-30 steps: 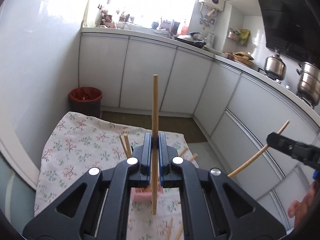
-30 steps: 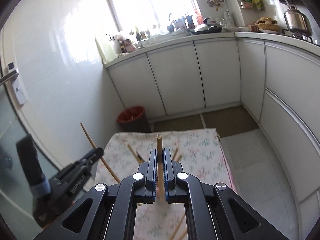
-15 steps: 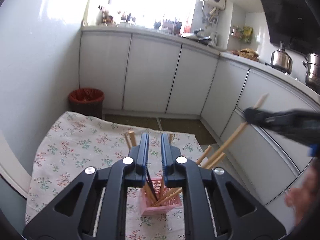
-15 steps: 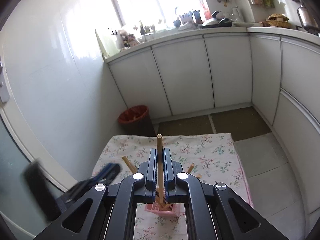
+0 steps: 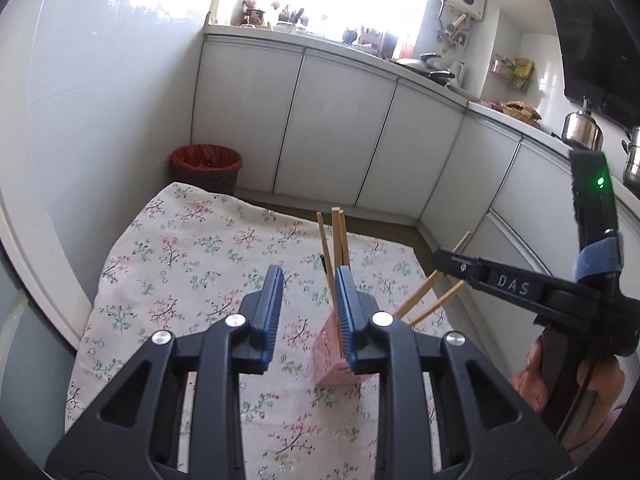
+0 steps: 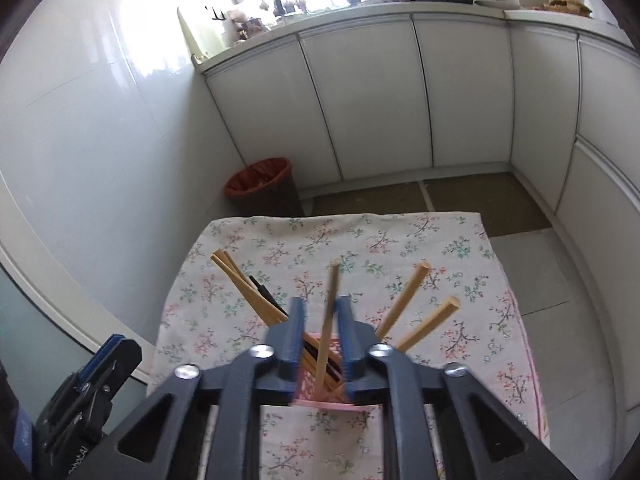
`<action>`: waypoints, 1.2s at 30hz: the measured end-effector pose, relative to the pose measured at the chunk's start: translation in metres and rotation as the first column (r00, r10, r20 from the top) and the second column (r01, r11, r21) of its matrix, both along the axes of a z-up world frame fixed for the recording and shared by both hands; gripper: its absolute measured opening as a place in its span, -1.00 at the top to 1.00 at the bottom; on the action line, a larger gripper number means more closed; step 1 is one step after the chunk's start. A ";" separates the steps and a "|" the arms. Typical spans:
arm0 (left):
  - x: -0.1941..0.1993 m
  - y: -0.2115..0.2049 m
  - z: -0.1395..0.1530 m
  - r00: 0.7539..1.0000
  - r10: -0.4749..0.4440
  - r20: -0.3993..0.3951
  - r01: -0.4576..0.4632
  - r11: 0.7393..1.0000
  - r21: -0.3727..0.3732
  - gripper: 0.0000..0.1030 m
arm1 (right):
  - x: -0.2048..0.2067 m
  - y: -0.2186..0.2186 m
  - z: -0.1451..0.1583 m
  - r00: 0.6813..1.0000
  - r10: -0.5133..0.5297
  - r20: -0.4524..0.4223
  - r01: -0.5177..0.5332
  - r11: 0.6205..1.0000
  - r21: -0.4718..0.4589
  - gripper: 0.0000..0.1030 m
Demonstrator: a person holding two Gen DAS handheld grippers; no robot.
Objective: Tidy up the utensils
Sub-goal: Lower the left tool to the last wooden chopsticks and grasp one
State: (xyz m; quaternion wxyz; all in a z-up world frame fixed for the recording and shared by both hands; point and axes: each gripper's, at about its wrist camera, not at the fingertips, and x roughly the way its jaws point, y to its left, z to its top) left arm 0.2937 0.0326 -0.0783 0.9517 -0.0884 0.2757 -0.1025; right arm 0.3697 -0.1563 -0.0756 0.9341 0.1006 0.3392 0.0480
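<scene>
— How was the chopstick (image 6: 328, 320) between the right gripper's (image 6: 321, 334) blue pads oriented?

— Its long axis was seen near upright, tip tilted slightly away, lower end down in the pink slotted basket (image 6: 320, 394). It appeared blurred. The jaws were held apart, with a gap visible on each side of the stick.

— And the left gripper (image 5: 307, 312)?

— Its ribbed pads were spread wide, nothing between them. The basket (image 5: 330, 360) was seen just behind its right finger, on the floral tablecloth (image 5: 192, 248).

— The other sticks?

— Square-section wooden chopsticks (image 6: 236, 276) were fanned out: a pair leaned left, two (image 6: 404, 300) leaned right, and a dark one (image 6: 262, 290) was set beside the left pair.

— Anything else?

— A round bin with a red liner (image 6: 262, 184) was noted beyond the table, by white cabinets.
</scene>
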 end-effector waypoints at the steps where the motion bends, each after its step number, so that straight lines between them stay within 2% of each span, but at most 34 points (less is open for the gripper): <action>1: -0.003 -0.001 -0.001 1.000 -0.006 -0.006 0.006 1.000 0.002 0.38 | -0.004 -0.001 0.001 1.000 -0.009 0.011 0.009 1.000 -0.003 -0.05; 3: -0.008 -0.003 -0.001 1.000 -0.018 -0.013 0.018 1.000 -0.003 0.20 | -0.015 -0.006 0.006 0.999 -0.037 0.035 0.037 0.999 -0.010 -0.23; 7: -0.024 -0.011 -0.002 0.999 -0.027 -0.020 0.027 1.000 0.015 0.09 | -0.046 -0.015 0.008 0.994 -0.094 0.050 0.096 0.994 -0.044 -0.35; 11: -0.042 -0.018 -0.004 0.999 -0.038 -0.034 0.040 0.999 0.034 -0.09 | -0.081 -0.029 -0.002 0.985 -0.162 0.053 0.166 0.983 -0.082 -0.48; 13: -0.050 -0.023 -0.006 0.998 -0.042 -0.041 0.044 0.998 0.046 -0.20 | -0.095 -0.035 -0.009 0.982 -0.181 0.048 0.185 0.978 -0.097 -0.61; 19: -0.075 -0.037 -0.017 0.995 -0.064 -0.074 0.070 0.994 0.085 -0.48 | -0.143 -0.050 -0.033 0.975 -0.221 0.032 0.224 0.960 -0.170 -0.67; 22: -0.085 -0.044 -0.028 0.989 -0.092 -0.113 0.103 0.990 0.096 -0.59 | -0.166 -0.064 -0.051 0.972 -0.237 -0.006 0.233 0.960 -0.154 -0.68; 26: -0.091 -0.056 -0.051 0.968 -0.142 -0.209 0.169 0.979 0.117 -0.63 | -0.193 -0.083 -0.083 0.963 -0.253 -0.098 0.243 0.965 -0.104 -0.69; 30: -0.088 -0.069 -0.077 0.924 -0.177 -0.339 0.235 0.962 0.139 -0.63 | -0.222 -0.104 -0.116 0.944 -0.261 -0.203 0.263 0.965 -0.017 -0.69; 34: -0.088 -0.083 -0.093 0.901 -0.178 -0.396 0.259 0.953 0.159 -0.63 | -0.241 -0.109 -0.140 0.927 -0.245 -0.284 0.255 0.967 -0.003 -0.69; 36: -0.083 -0.092 -0.100 0.880 -0.191 -0.435 0.284 0.945 0.159 -0.63 | -0.250 -0.110 -0.151 0.918 -0.242 -0.315 0.257 0.966 0.009 -0.69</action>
